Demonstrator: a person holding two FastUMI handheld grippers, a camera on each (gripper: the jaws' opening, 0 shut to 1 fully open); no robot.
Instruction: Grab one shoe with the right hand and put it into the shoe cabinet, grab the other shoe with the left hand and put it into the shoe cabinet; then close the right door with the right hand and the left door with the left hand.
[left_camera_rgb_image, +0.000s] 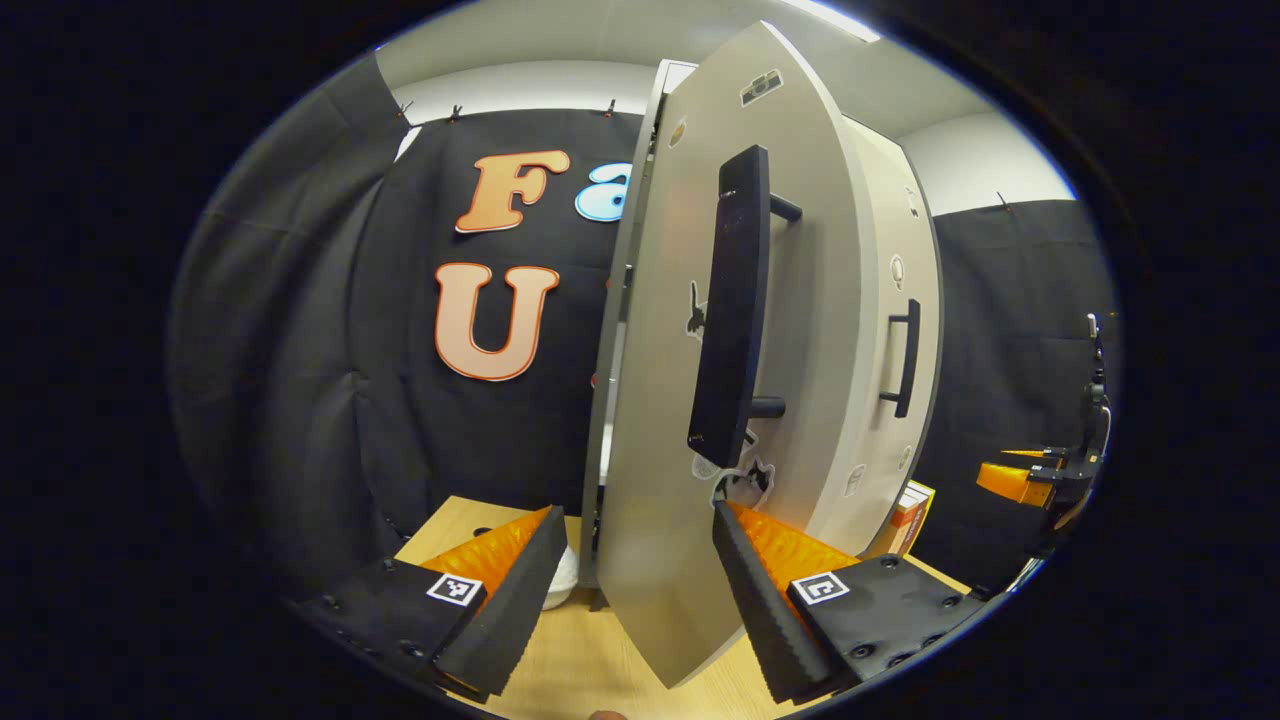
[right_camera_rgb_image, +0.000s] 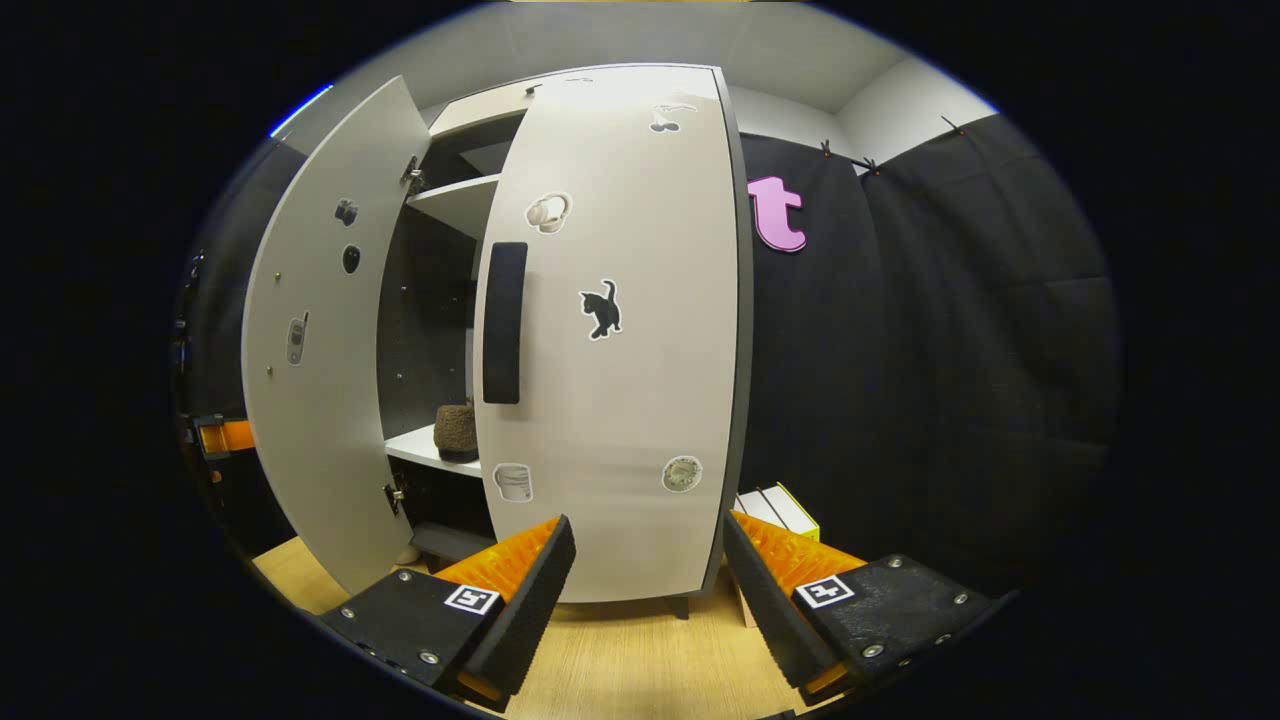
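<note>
The left door (right_camera_rgb_image: 320, 350) of the shoe cabinet (right_camera_rgb_image: 470, 110) stands swung out, leaving a tall gap beside the shut right door (right_camera_rgb_image: 615, 330). Inside that gap, a brown shoe (right_camera_rgb_image: 456, 430) sits on the lower shelf (right_camera_rgb_image: 425, 450); above it is free room. The left gripper (left_camera_rgb_image: 632, 590) straddles the left door's edge, fingers spread.

From my remote feed, black cloth wall (right_camera_rgb_image: 930, 350) pinned with small clips along its top edge, pale grey upper wall (left_camera_rgb_image: 520, 85) and ceiling (right_camera_rgb_image: 640, 40) above, bright strip light (left_camera_rgb_image: 830, 18) overhead, light wood-grain worktop (right_camera_rgb_image: 640, 660) below.
</note>
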